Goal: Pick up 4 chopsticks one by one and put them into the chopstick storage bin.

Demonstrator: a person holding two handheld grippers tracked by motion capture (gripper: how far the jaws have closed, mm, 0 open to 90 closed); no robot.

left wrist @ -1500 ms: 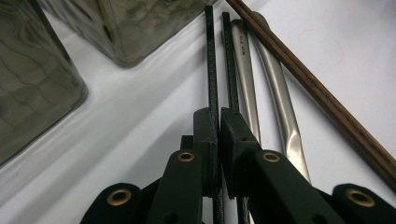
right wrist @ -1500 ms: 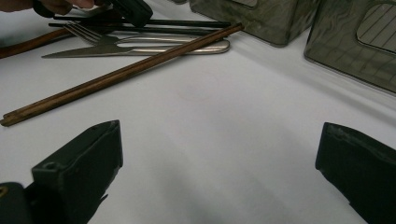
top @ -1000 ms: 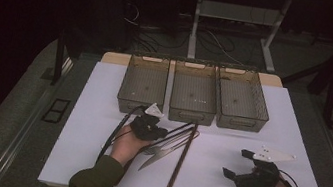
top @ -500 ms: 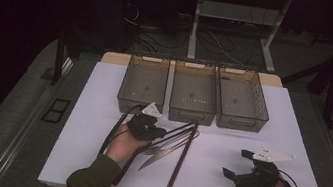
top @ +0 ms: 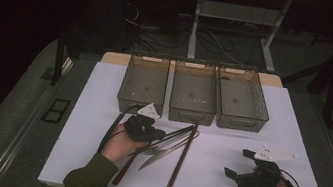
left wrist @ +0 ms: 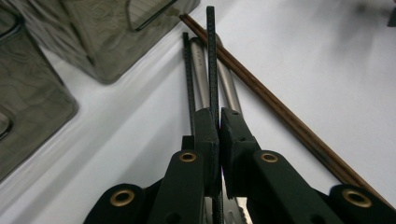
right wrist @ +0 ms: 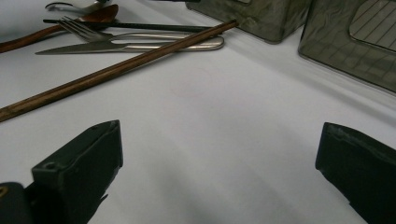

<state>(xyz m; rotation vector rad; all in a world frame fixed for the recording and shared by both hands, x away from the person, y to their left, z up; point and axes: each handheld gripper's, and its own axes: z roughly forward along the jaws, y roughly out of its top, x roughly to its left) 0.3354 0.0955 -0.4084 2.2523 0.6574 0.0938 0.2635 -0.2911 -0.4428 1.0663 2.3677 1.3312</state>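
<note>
White table (top: 100, 113), three bins (top: 193, 98), left gripper (left wrist: 218, 122) fingers clamping one black chopstick (left wrist: 211, 56), right gripper (right wrist: 219, 168) fingers apart.

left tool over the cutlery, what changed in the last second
Hardly anything visibly changed. The left tool is shut on a black chopstick in the same spot beside the pile, with the fork, knife and brown chopstick lying as before. The right tool rests open on the white table, nothing between its jaws. The three bins have not shifted.
</note>
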